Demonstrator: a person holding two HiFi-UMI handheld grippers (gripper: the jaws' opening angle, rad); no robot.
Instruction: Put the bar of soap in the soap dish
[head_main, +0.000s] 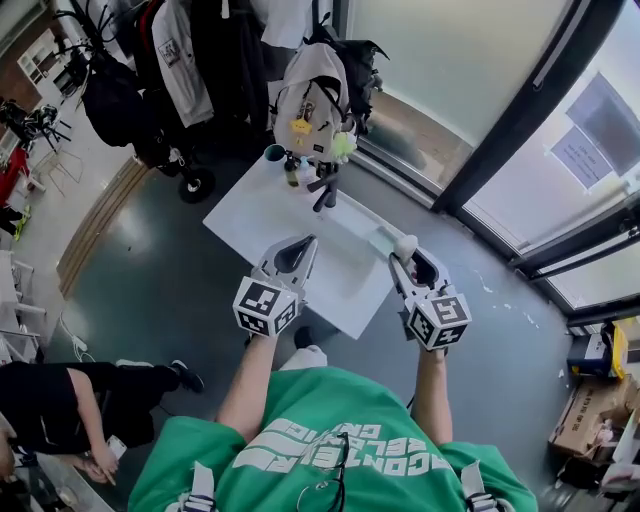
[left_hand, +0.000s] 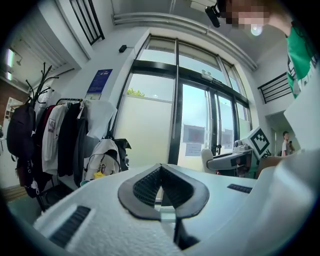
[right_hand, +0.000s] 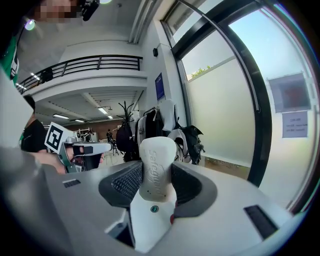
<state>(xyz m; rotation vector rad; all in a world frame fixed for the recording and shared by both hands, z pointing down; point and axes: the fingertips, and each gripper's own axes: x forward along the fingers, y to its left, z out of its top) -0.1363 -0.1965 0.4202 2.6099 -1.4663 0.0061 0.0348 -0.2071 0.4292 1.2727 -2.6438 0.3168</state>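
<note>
A white bar of soap (right_hand: 157, 155) stands upright between the jaws of my right gripper (right_hand: 155, 182), which is shut on it. In the head view the soap (head_main: 405, 244) is held above the right edge of the white table (head_main: 260, 215). A pale, shallow dish-like thing (head_main: 378, 232) lies on the table just left of the soap; I cannot tell for sure that it is the soap dish. My left gripper (head_main: 308, 241) hovers over the table's near part with its jaws together and nothing between them; its tips (left_hand: 160, 168) meet.
At the table's far end stand a teal cup (head_main: 274, 152), small bottles and a black tool (head_main: 325, 188). A white backpack (head_main: 312, 95) and a coat rack are behind it. Glass doors (head_main: 480, 60) run along the right. A person crouches at lower left (head_main: 60, 395).
</note>
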